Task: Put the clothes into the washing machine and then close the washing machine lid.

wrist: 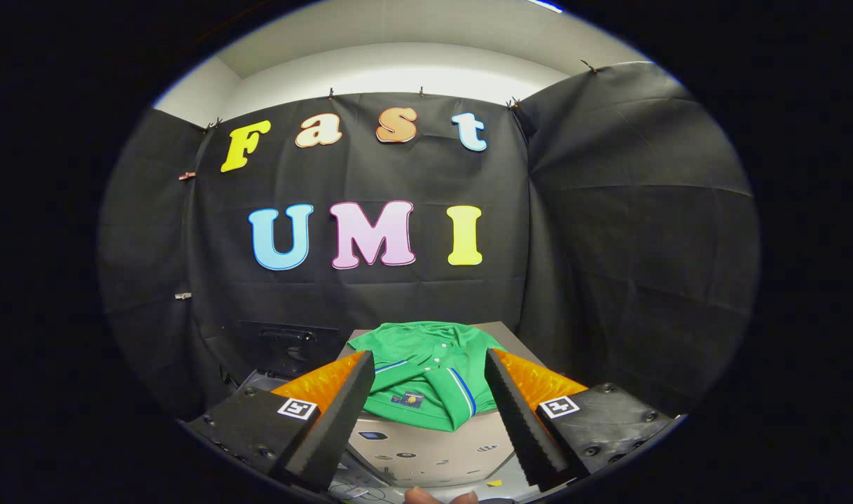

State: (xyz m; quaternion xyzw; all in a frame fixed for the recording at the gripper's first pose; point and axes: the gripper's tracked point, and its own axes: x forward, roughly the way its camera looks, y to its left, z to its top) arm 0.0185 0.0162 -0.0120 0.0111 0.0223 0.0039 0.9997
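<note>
We hold our gripper (426, 392) level, pointing straight ahead, its two fingers (342, 406) spread wide apart and clamping nothing. Each finger slants inward toward its tip. Below them, between the finger bases, a fingertip of our hand (421, 495) just shows.
</note>
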